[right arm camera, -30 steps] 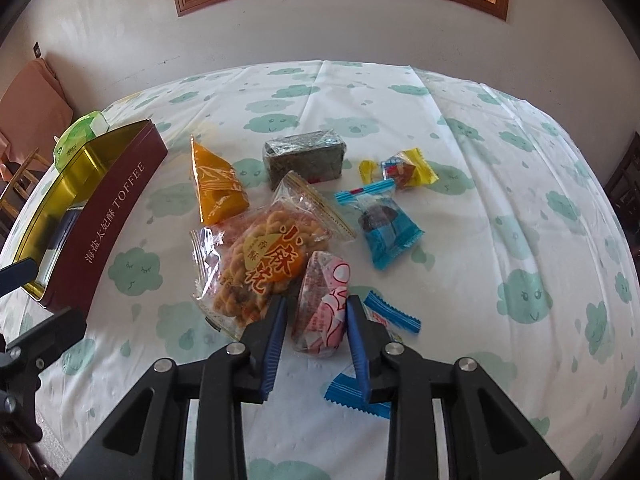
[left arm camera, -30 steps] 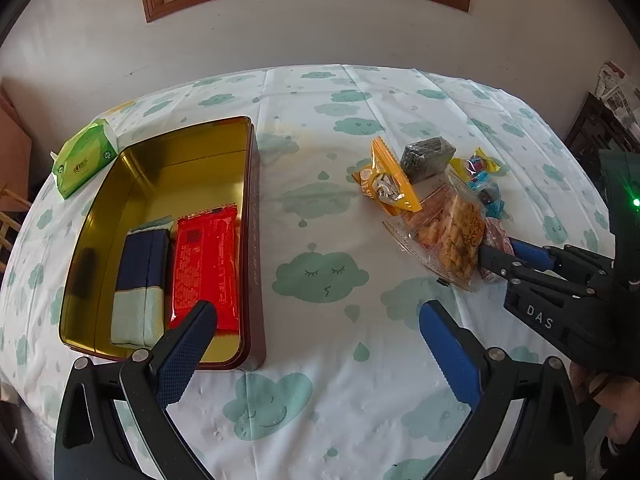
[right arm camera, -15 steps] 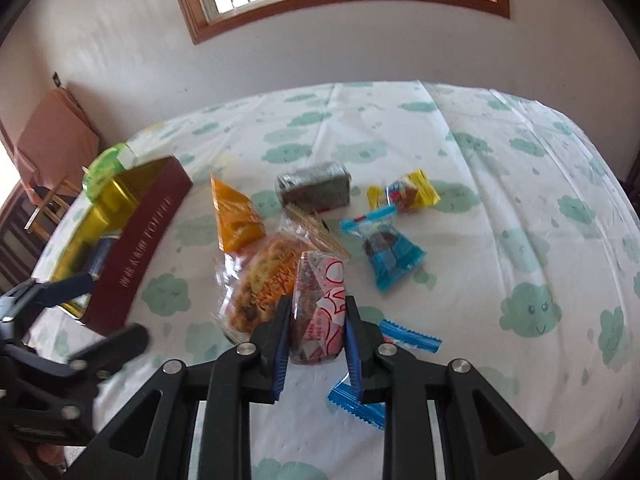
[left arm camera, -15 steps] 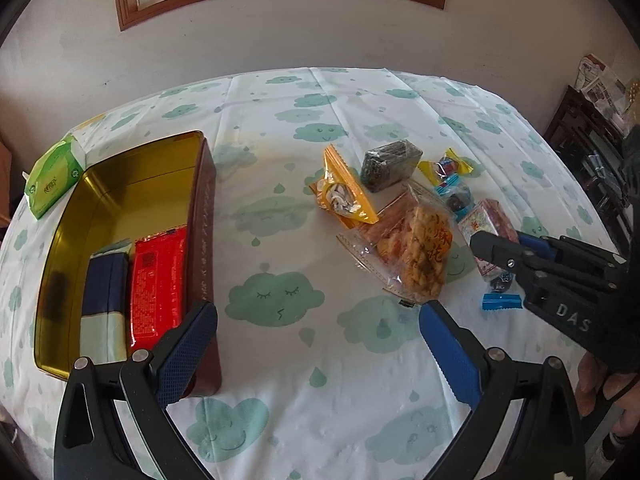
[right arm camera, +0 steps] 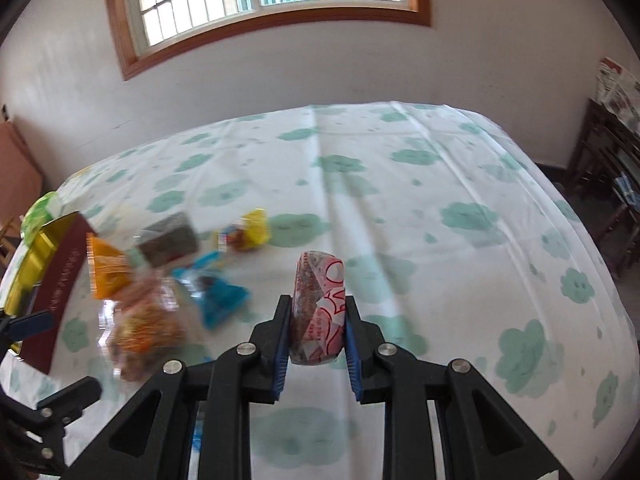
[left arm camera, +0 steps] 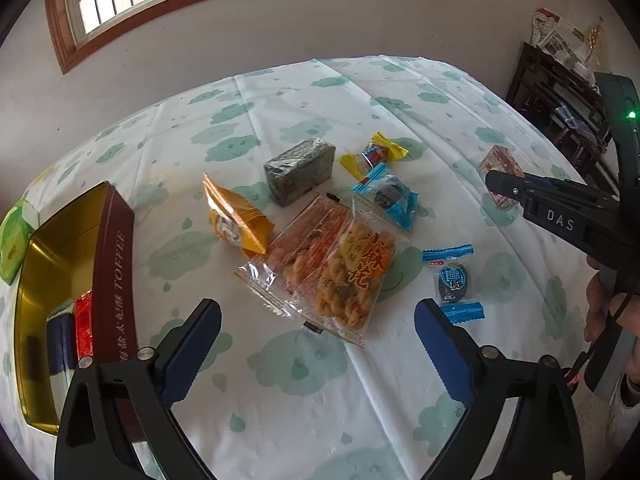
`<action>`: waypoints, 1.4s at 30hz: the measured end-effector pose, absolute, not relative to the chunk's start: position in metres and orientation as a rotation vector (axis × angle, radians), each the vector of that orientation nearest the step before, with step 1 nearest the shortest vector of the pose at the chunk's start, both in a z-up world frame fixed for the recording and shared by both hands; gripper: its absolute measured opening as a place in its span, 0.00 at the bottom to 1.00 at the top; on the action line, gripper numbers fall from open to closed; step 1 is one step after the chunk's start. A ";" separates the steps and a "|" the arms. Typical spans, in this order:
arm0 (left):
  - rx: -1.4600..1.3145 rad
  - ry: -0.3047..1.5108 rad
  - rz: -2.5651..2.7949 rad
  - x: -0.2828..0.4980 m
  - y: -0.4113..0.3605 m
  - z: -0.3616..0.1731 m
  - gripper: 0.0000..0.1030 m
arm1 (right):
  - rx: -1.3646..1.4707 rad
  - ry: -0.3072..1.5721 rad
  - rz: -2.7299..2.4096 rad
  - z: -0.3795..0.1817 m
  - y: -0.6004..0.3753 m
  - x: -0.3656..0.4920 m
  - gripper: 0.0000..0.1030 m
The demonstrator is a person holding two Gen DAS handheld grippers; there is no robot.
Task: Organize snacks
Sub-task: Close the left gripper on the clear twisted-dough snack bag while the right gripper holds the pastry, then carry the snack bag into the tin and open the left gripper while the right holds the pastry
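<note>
While the right gripper (right arm camera: 316,330) is clenched on a pink-and-white snack packet (right arm camera: 318,304), it holds that packet upright above the cloud-print cloth of the worktop (right arm camera: 460,208), clear of the other snacks. Off to its left those snacks lie blurred in the right wrist view. The left gripper (left arm camera: 316,334) hangs released, its blue pads wide apart, over the near edge of a clear bag of fried twists (left arm camera: 332,268). Just beside that bag lie an orange packet (left arm camera: 234,220) to its left, a dark foil-wrapped block (left arm camera: 300,170) behind it, a blue candy packet (left arm camera: 390,198) and a yellow-ended candy (left arm camera: 376,154) further back, and a small blue-ended dark sweet (left arm camera: 452,278) to its right. At the left edge of the worktop stands an open maroon toffee tin (left arm camera: 116,256) with a gold lining, holding a red packet (left arm camera: 83,328) and a navy packet (left arm camera: 60,344) side by side. A green tissue pack (left arm camera: 14,236) lies just beyond the tin.
</note>
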State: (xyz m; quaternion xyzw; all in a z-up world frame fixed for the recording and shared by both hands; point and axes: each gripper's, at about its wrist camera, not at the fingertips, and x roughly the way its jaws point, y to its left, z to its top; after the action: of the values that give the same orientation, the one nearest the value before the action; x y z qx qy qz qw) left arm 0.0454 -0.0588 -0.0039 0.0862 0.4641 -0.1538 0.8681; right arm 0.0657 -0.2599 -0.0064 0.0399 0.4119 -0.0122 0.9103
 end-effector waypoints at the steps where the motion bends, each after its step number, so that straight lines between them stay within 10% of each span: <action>1: 0.186 0.978 -0.330 0.048 -0.062 -0.006 0.87 | 0.078 0.846 -0.042 -0.009 -0.265 0.066 0.23; 17: 0.194 1.060 -0.320 0.066 -0.080 -0.029 0.42 | 0.092 0.842 -0.080 -0.037 -0.288 0.066 0.23; 42: 0.101 1.152 -0.286 0.044 -0.079 -0.034 0.36 | 0.090 0.871 -0.082 -0.041 -0.287 0.069 0.24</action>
State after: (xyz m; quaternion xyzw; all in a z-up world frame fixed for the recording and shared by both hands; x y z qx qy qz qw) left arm 0.0437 -0.0794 -0.0344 0.0474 0.5427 -0.1345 0.8277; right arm 0.0693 -0.2869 -0.0409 0.0434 0.4217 -0.0396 0.9048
